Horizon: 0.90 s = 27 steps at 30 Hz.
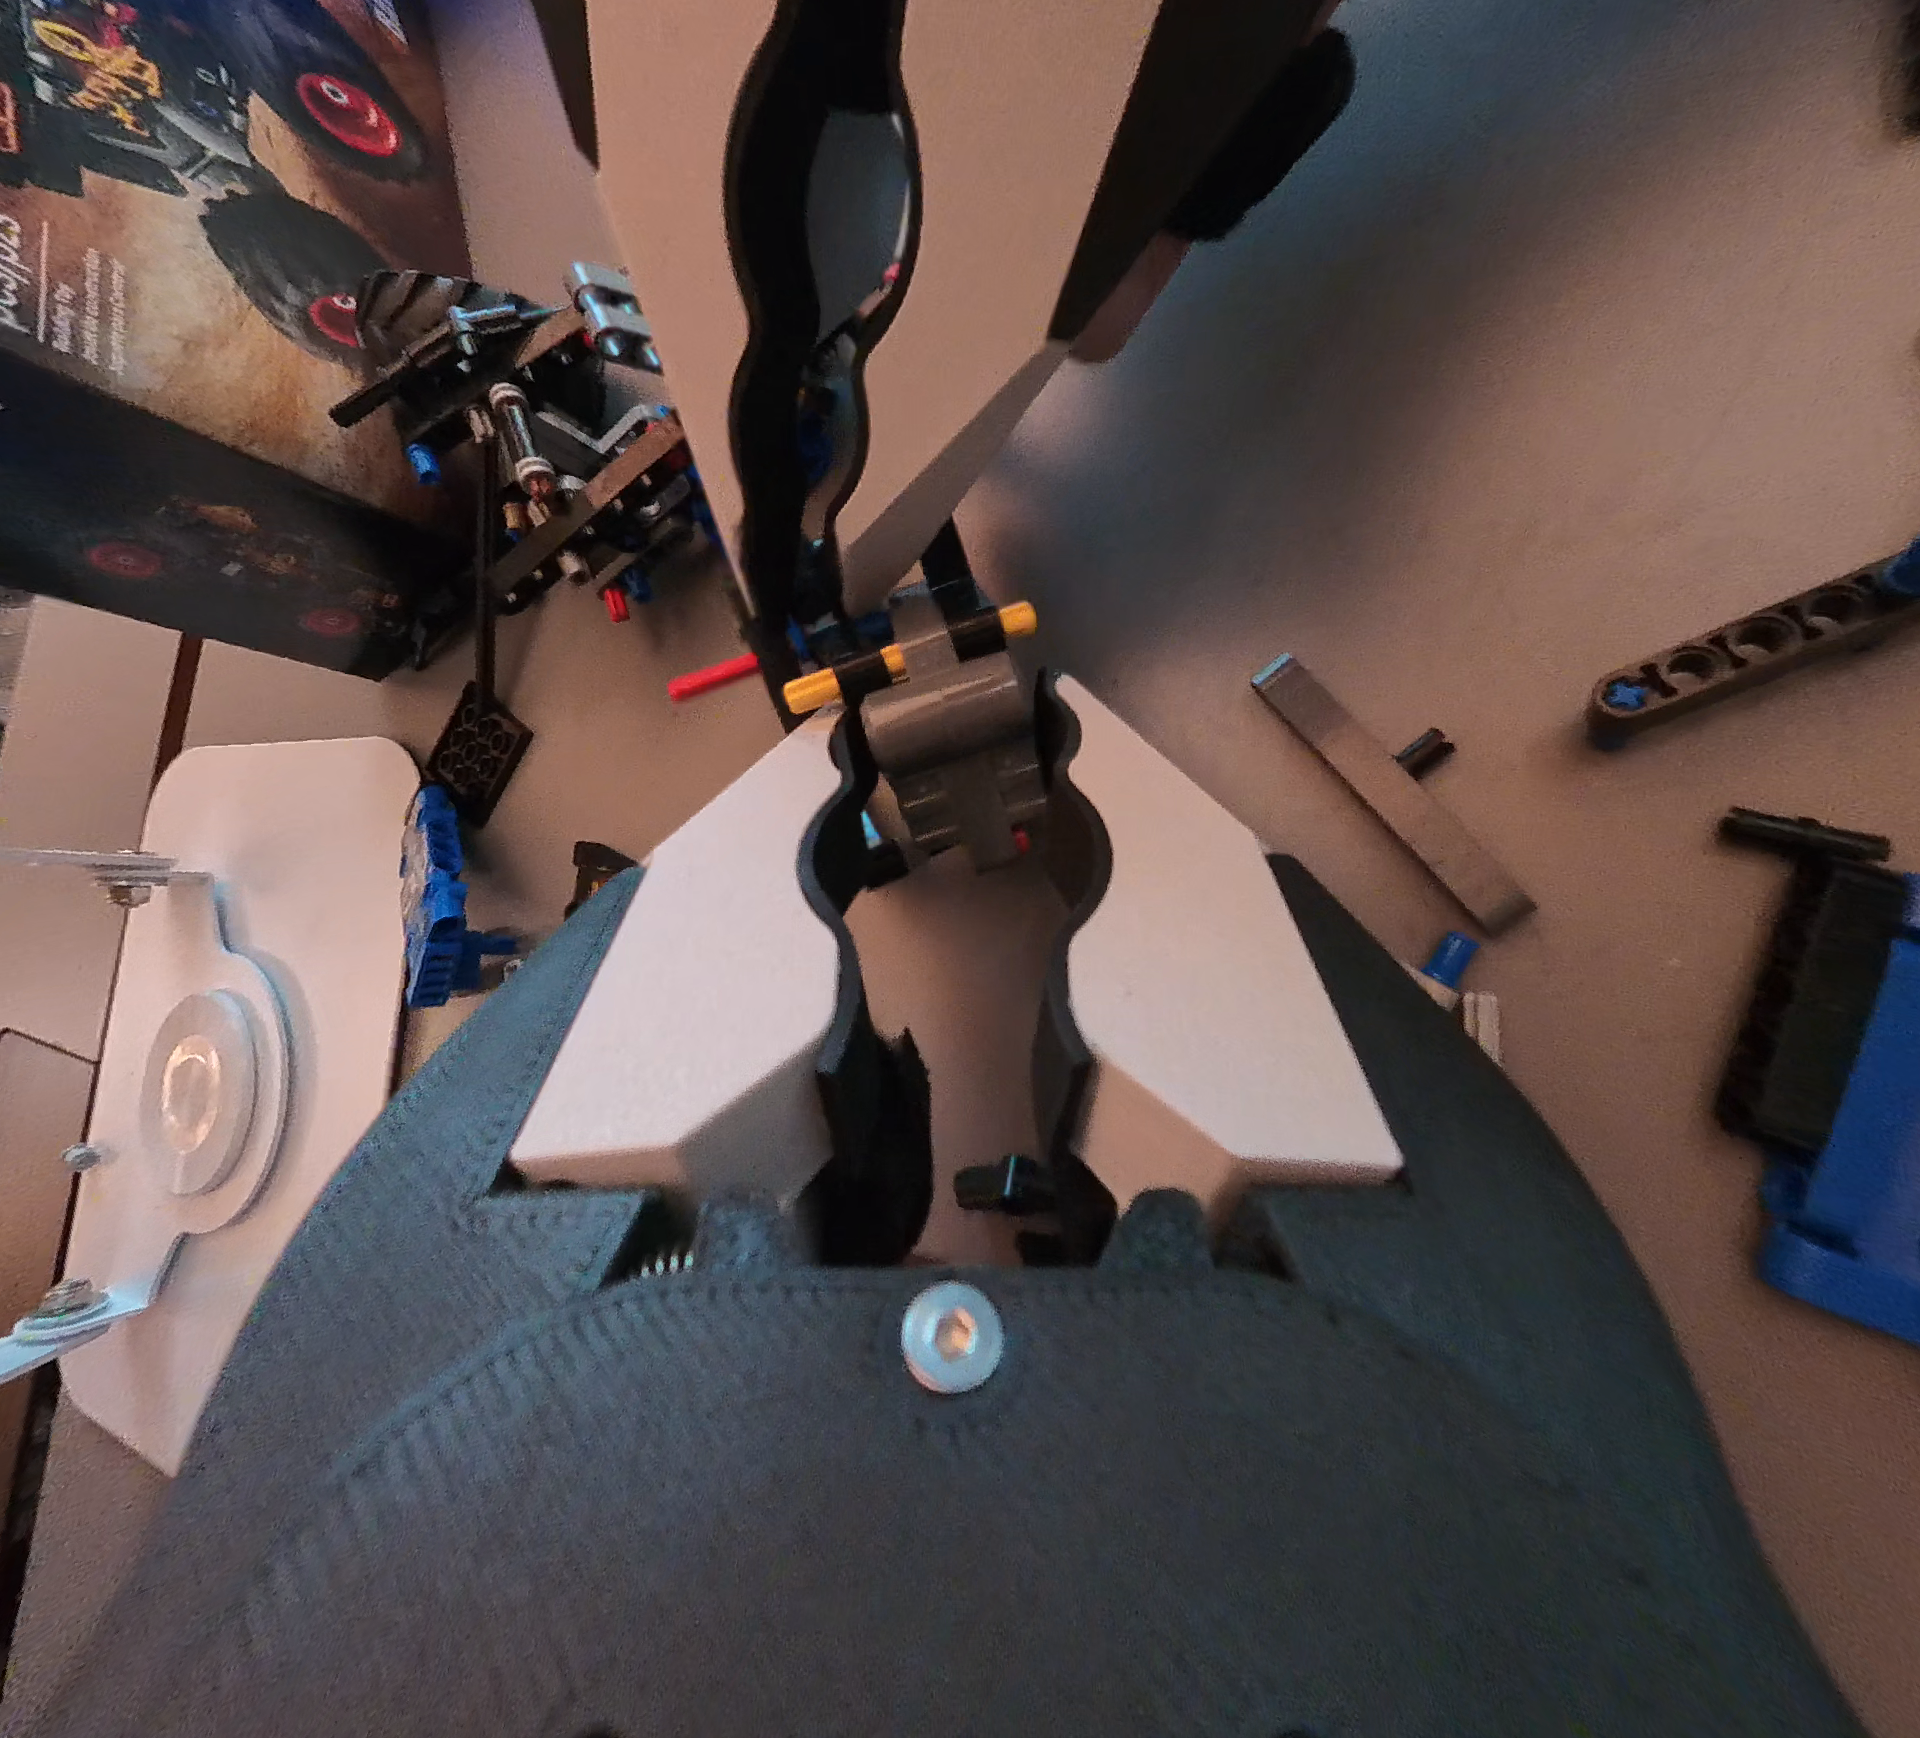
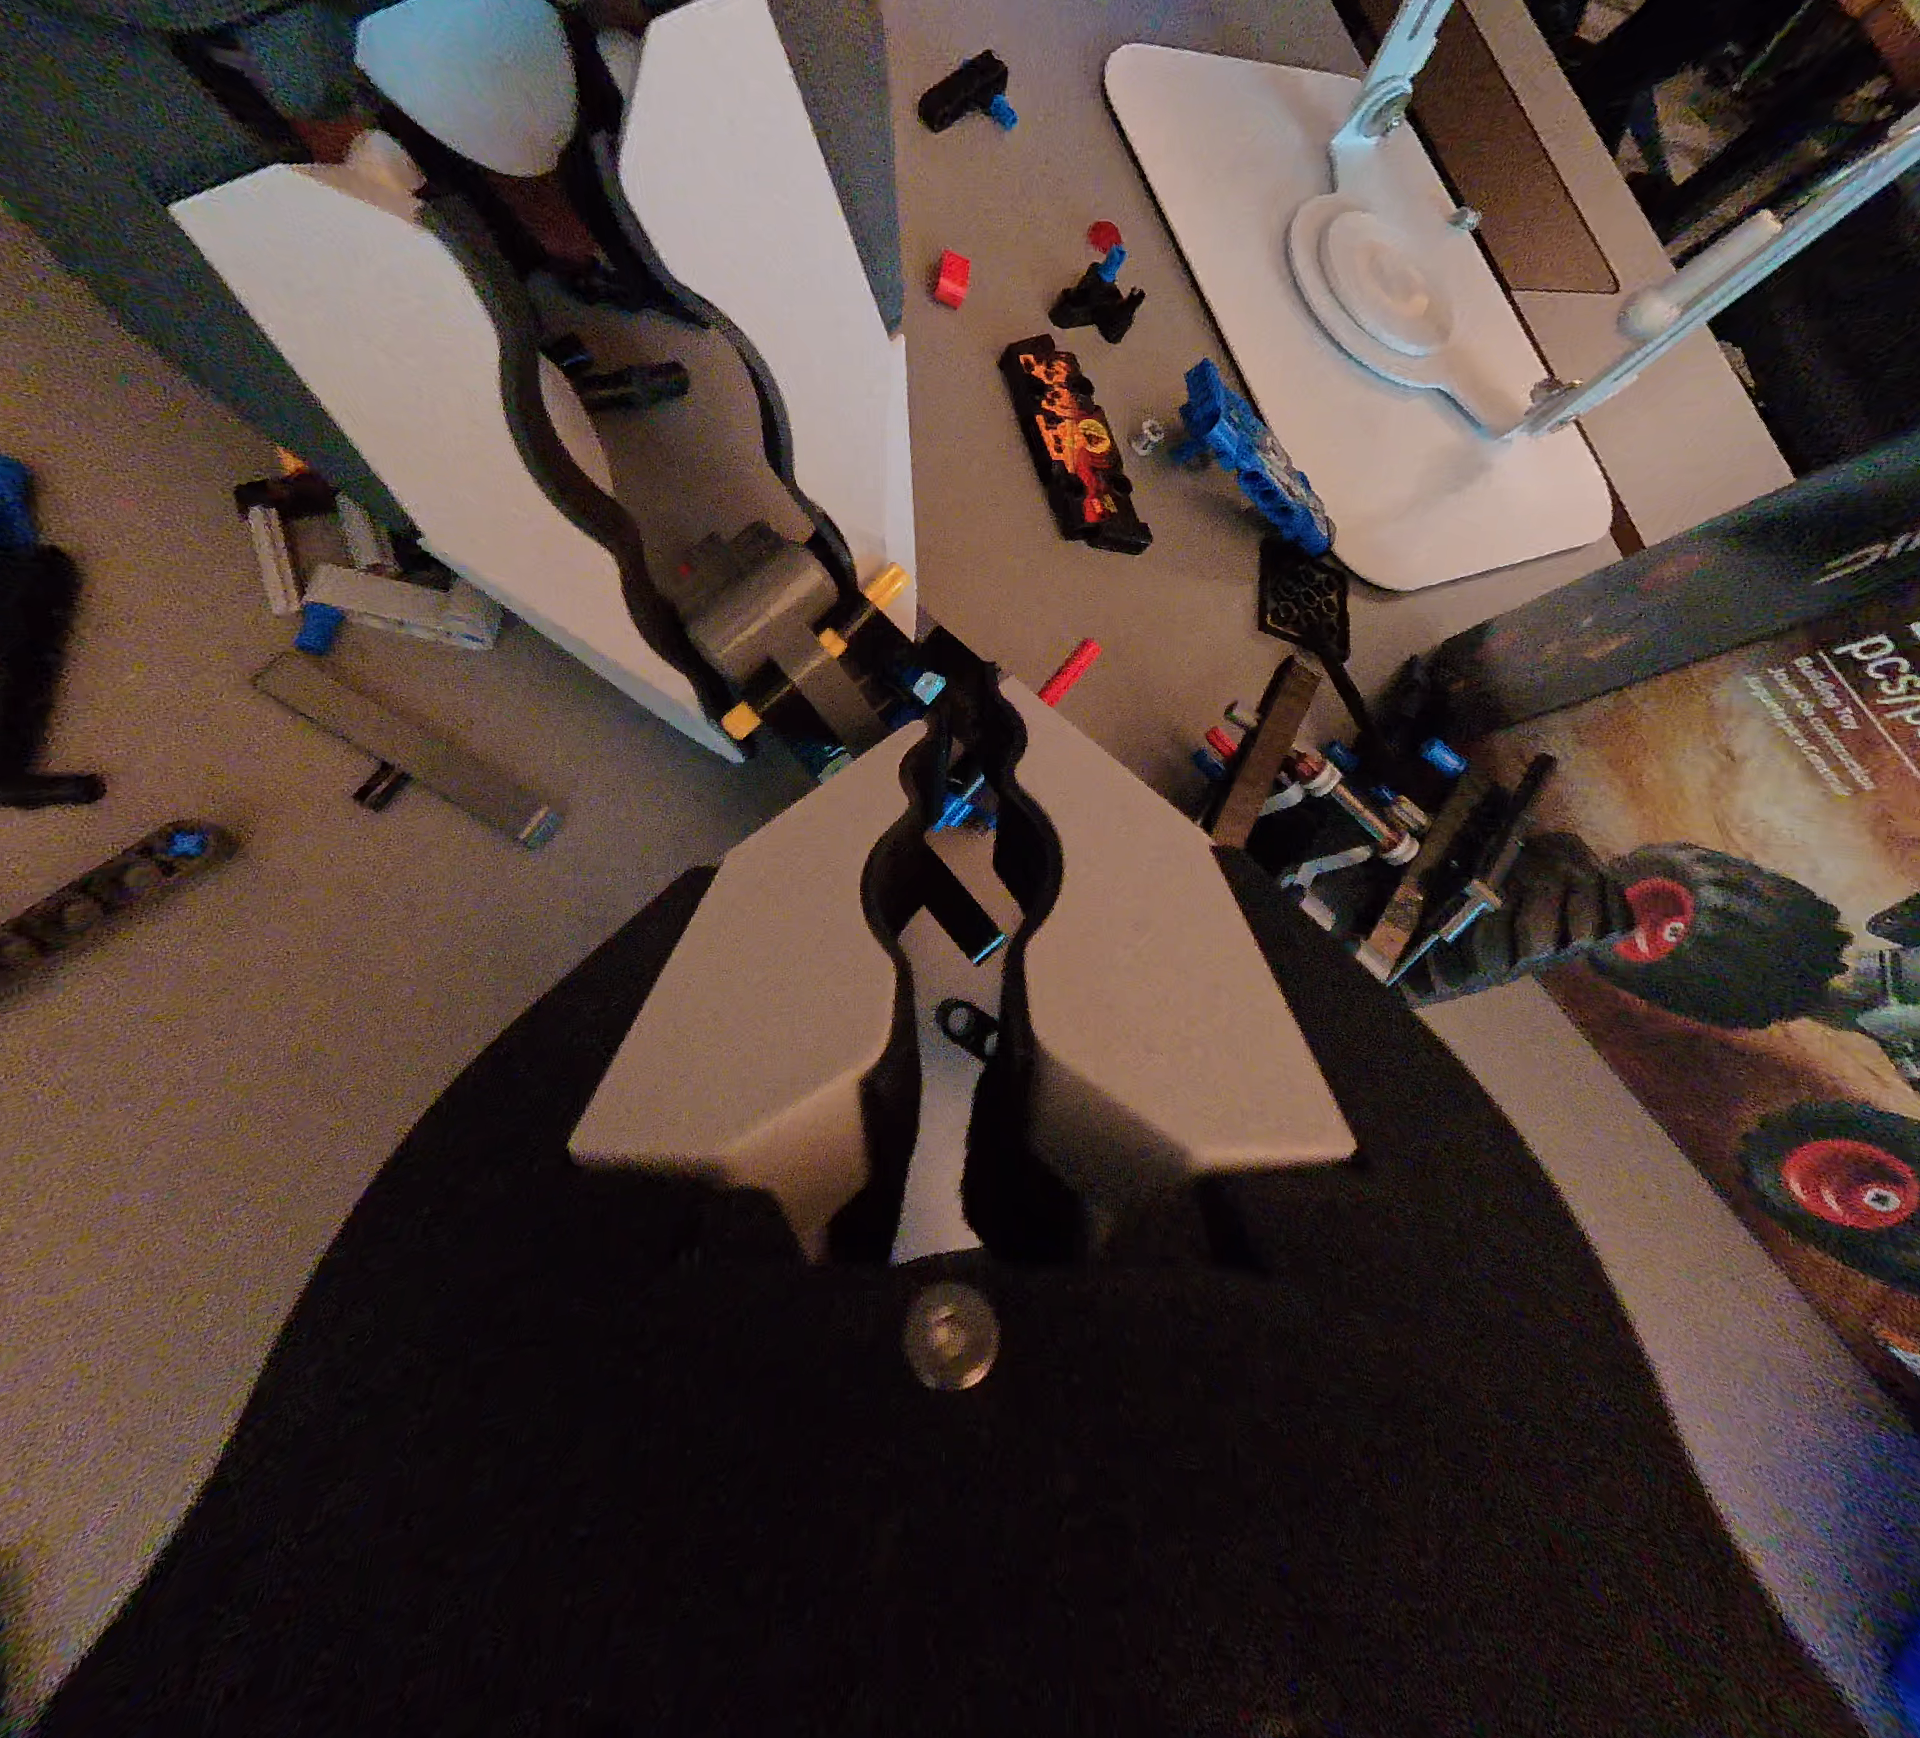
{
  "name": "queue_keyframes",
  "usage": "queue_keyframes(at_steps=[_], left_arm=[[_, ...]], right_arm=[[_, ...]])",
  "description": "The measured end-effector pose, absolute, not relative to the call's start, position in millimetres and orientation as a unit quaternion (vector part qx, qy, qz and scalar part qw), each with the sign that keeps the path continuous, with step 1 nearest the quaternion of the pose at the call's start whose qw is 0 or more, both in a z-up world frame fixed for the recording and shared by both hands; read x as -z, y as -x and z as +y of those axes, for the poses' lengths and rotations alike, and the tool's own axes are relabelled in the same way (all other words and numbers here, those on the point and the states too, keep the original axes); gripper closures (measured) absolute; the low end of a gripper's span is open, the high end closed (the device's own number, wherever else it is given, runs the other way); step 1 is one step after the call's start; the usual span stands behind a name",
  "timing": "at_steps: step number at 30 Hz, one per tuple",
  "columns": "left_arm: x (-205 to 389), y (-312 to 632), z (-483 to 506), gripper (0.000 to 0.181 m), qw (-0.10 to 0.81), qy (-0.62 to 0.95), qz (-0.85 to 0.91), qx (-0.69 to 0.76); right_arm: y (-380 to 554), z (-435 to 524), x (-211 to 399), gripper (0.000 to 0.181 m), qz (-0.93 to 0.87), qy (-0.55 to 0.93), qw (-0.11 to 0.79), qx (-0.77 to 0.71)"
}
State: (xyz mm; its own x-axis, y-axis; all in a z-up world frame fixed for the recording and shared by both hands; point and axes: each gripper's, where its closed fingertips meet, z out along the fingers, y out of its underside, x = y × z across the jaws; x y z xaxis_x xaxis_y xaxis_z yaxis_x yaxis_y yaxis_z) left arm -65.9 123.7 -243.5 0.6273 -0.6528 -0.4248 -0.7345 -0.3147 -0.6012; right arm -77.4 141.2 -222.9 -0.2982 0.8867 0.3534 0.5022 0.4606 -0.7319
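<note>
We are clamping a grey block motor piece with a yellow-tipped black axle [image 1: 940,743] in our left gripper [image 1: 951,732], our right gripper [image 2: 961,753] pinching its black and blue beam end [image 2: 961,800], red pin [image 1: 714,678] just beyond, printed toy box [image 1: 187,161] farther left.

The printed box [image 1: 187,254] (a toy truck pictured) runs past the edge.

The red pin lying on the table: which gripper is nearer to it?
Right. The right gripper has its tips just beside the red pin; the left gripper, clamping the grey block, sits farther off.
</note>
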Motion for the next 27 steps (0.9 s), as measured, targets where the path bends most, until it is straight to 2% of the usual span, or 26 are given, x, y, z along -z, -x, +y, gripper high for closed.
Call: queue_keyframes(at_steps=[2, 5, 10, 23, 26, 27], left_arm=[[243.7, 65.4, 118.6, 0.153, 0.396, 0.811, 0.429, -0.028], [244.1, 62.8, 117.3, 0.154, 0.397, 0.804, 0.442, -0.028], [247.4, 59.9, 112.1, 0.156, 0.388, 0.799, 0.459, -0.018], [250.1, 50.1, 111.8, 0.156, 0.376, 0.791, 0.483, -0.03], [249.5, 47.6, 111.5, 0.156, 0.379, 0.789, 0.483, -0.026], [249.6, 47.2, 111.4, 0.156, 0.378, 0.789, 0.484, -0.027]], right_arm=[[71.8, 134.9, 222.1, 0.178, -0.791, 0.417, 0.371, -0.251], [67.0, 132.6, 222.1, 0.176, -0.824, 0.345, 0.401, -0.202], [56.5, 121.3, 215.8, 0.175, -0.837, 0.309, 0.388, -0.232], [50.1, 108.0, 213.1, 0.181, -0.848, 0.318, 0.33, -0.265], [51.0, 112.0, 211.2, 0.17, -0.846, 0.32, 0.351, -0.243], [50.5, 111.3, 211.3, 0.172, -0.847, 0.319, 0.353, -0.239]])
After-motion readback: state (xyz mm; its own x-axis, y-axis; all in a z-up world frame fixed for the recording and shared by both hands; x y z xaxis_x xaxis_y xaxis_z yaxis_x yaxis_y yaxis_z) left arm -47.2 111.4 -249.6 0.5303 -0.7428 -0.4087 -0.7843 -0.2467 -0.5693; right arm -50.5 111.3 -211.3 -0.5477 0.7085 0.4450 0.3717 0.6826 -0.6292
